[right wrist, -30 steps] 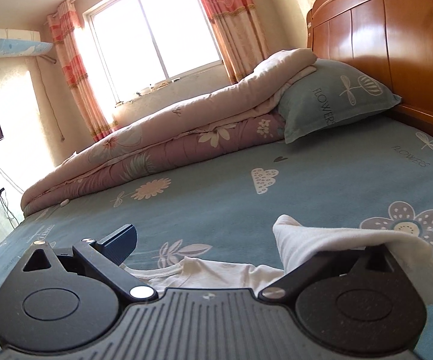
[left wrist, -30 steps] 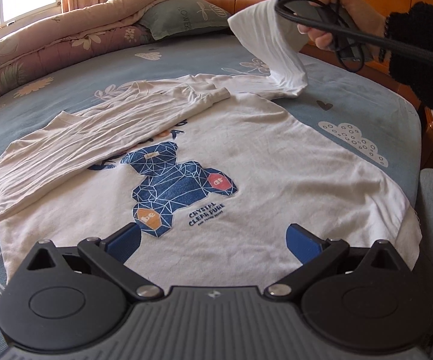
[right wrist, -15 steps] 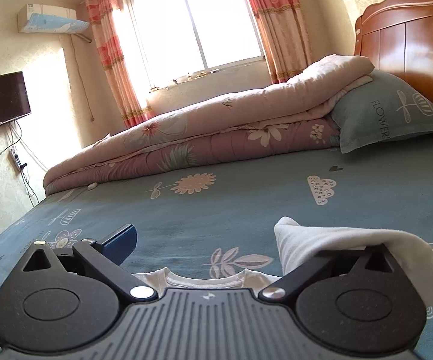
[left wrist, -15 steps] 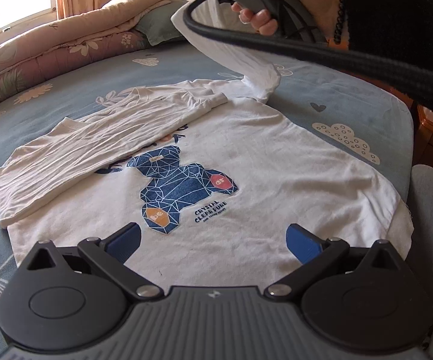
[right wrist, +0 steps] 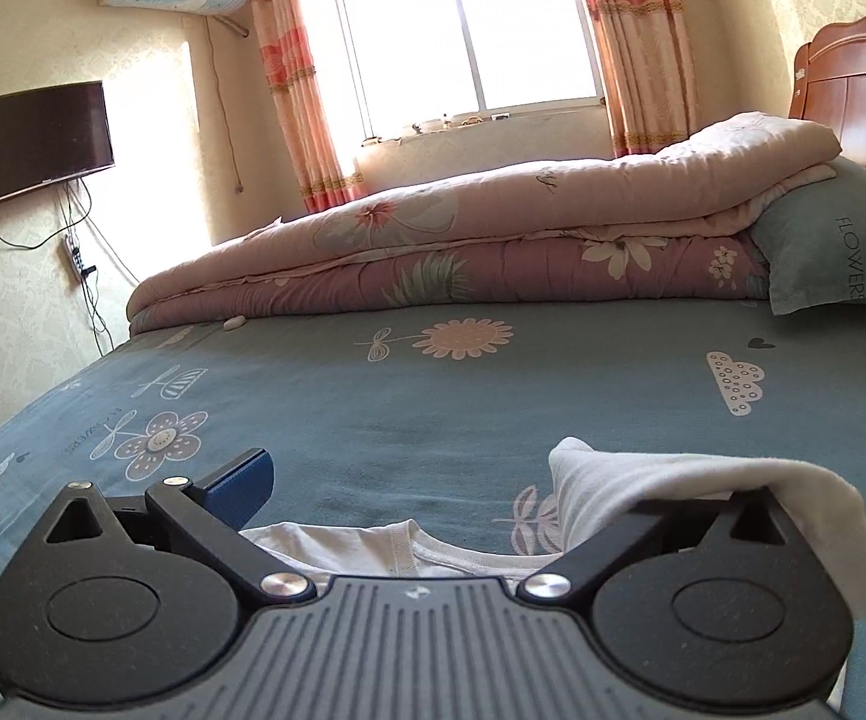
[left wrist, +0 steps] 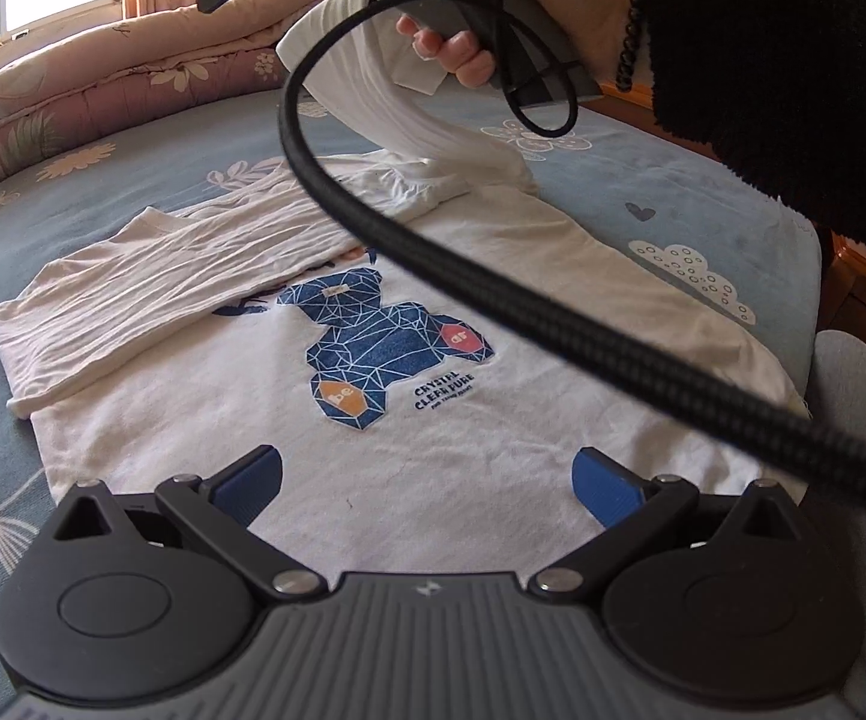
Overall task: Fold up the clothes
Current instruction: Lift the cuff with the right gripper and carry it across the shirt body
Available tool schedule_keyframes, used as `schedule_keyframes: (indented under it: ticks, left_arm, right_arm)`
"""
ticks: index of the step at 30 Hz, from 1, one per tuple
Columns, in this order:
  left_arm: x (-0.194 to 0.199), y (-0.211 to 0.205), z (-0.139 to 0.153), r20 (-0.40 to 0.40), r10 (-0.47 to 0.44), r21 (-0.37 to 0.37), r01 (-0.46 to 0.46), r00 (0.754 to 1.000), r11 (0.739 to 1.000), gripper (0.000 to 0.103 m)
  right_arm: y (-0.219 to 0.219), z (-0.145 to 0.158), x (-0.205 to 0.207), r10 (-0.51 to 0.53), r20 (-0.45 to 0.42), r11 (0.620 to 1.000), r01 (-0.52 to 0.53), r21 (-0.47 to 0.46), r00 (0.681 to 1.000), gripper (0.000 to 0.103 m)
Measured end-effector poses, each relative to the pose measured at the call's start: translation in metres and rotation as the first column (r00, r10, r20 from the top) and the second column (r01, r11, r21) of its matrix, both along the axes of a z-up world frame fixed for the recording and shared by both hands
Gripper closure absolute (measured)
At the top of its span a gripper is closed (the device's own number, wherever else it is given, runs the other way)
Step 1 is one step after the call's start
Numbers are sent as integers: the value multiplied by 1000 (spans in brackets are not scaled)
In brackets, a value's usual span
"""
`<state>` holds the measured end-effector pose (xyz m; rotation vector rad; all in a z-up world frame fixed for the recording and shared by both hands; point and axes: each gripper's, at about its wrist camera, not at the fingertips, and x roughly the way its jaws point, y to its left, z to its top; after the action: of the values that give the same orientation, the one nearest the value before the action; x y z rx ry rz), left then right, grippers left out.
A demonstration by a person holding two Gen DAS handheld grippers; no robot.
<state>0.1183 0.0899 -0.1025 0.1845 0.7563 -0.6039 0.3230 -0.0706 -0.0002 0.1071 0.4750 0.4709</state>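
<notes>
Gripper check first. Found left gripper (left wrist: pixel 426 492) spread wide and empty, hanging low over the hem end of the T-shirt (left wrist: pixel 493 432), blue fingers (left wrist: pixel 252 480) clear of the cloth. Found right gripper (right wrist: pixel 414 471) likewise spread wide, raised above the collar end of the T-shirt; nothing pinched between the jaws, but the T-shirt's lifted sleeve (left wrist: pixel 384 102) draped over one finger and hiding it, the other finger (right wrist: pixel 240 486) bare.

Noted bed (left wrist: pixel 132 144) with blue flower-print sheet directly under the T-shirt, extending well past it on all sides seen. Noted rolled pink quilt (right wrist: pixel 493 228) well beyond the T-shirt's collar, along the window side of the bed. Recorded white T-shirt lying flat, face up, hem towards the left wrist camera. Observed blue pillow (right wrist: pixel 841 258) beyond the T-shirt, at one end of the quilt, against the wooden headboard (right wrist: pixel 853 78).

Observed one sleeve (left wrist: pixel 162 294) already folded across the T-shirt's chest, creased, its edge covering part of the lettering above the print. Observed the lifted sleeve rising from the T-shirt's opposite shoulder, taut up to the right gripper.

Noted black braided cable (left wrist: pixel 553 324) looping in the air across the T-shirt, in front of the print. Noted hand (left wrist: pixel 493 30) in a black fuzzy cuff (left wrist: pixel 793 78) on the right gripper's handle, above the T-shirt's raised shoulder. Logged blue bear print (left wrist: pixel 384 354) at the T-shirt's centre, uncovered.
</notes>
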Motion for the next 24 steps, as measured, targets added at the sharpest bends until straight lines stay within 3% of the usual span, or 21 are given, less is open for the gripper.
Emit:
schedule_keyframes:
  ticks: [8, 24]
  left_arm:
    - [2, 12, -4, -19, 26, -11, -26, 999, 1000, 1]
    - [0, 14, -12, -35, 22, 8, -22, 999, 1000, 1]
  right_arm:
    - [40, -19, -11, 0, 71, 995, 7, -101, 997, 0]
    - [114, -65, -27, 177, 44, 945, -158, -286, 983, 0]
